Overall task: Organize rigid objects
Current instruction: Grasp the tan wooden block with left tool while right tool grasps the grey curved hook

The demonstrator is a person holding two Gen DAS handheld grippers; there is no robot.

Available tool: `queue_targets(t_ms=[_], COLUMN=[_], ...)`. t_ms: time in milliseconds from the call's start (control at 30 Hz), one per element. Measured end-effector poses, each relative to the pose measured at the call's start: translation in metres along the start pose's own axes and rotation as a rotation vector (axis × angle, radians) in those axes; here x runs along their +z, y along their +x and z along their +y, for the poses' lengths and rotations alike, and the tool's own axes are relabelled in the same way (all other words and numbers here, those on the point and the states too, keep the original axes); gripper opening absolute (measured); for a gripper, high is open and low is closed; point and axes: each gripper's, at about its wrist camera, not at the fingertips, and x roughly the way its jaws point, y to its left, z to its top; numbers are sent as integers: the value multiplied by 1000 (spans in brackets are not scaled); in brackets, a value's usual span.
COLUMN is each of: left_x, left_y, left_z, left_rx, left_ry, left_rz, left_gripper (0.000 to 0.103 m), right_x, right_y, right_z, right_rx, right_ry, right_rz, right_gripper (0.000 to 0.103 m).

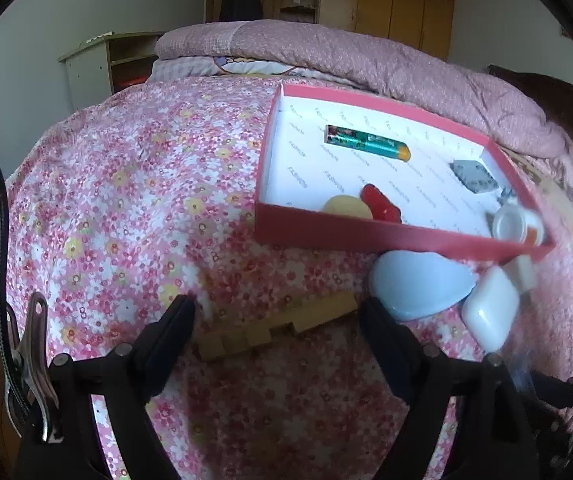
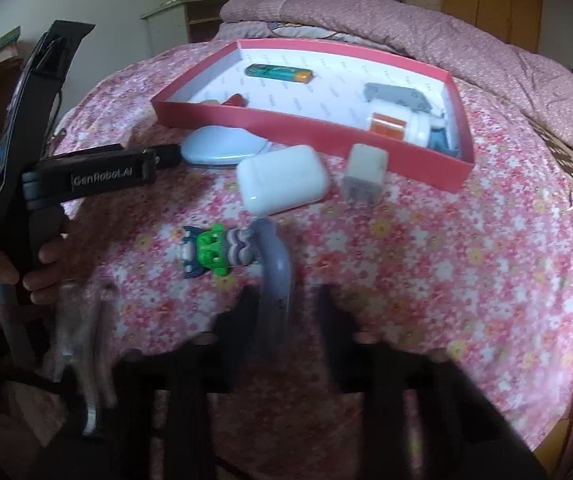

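Observation:
A red shallow box [image 1: 366, 236] [image 2: 270, 122] lies on the flowered bedspread and holds a green battery [image 1: 366, 143] [image 2: 279, 72], a red piece [image 1: 380, 202], a yellow disc [image 1: 347, 206], a grey plate [image 1: 474, 176] [image 2: 396, 94] and a white jar [image 1: 510, 222] [image 2: 402, 126]. My left gripper [image 1: 278, 312] is open around a wooden block bar [image 1: 282, 326]. My right gripper [image 2: 284, 300] is open, its fingers on either side of a curved grey-blue piece [image 2: 276, 276]; the view is blurred.
In front of the box lie a light blue heart-shaped case [image 1: 422, 286] [image 2: 222, 146], a white earbud case [image 1: 490, 312] [image 2: 282, 180], a white cube charger [image 2: 364, 174] and a green and striped toy figure [image 2: 216, 252]. A rolled pink quilt [image 1: 366, 56] lies behind.

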Motion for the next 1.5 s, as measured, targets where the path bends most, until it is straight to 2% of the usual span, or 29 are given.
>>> queue_targets(t_ms=[67, 167, 267, 467, 500, 567, 667, 733, 867, 900, 1033, 1167, 1233, 1500], left_x=[0, -2, -8, -11, -10, -5, 2, 6, 4, 1, -2, 4, 9, 20], left_y=[-1, -6, -11, -17, -17, -13, -7, -5, -8, -10, -14, -11, -7, 6], left_z=[3, 10, 15, 27, 28, 30, 35, 40, 46, 46, 34, 27, 22, 10], left_rx=[-18, -45, -24, -47, -29, 68, 108, 90, 2, -31, -78, -105, -92, 3], left_ry=[-12, -27, 8, -26, -29, -5, 14, 2, -24, -35, -41, -139, -173, -181], left_rz=[6, 27, 58, 83, 73, 59, 59, 65, 76, 78, 76, 59, 56, 33], left_gripper=[87, 87, 87, 87, 86, 85, 84, 84, 84, 84, 84, 85, 85, 86], right_x=[1, 2, 1, -5, -5, -6, -8, -10, -10, -10, -11, -11, -12, -14], right_y=[-1, -4, -6, -6, -7, -7, -9, -9, -9, -9, -9, -9, -9, -10], right_z=[-5, -13, -20, -25, -26, -28, -33, -35, -36, -36, -38, -37, -37, -36], right_rx=[8, -27, -38, -33, -34, -44, -62, -51, -46, -44, -29, -28, -26, -7], right_ry=[22, 35, 51, 54, 57, 69, 89, 99, 98, 99, 110, 110, 110, 110], right_rz=[1, -3, 6, 9, 8, 3, -7, -14, -26, -28, -38, -45, -50, -64], right_gripper=[19, 19, 19, 19, 19, 19, 19, 19, 19, 19, 20, 21, 22, 26])
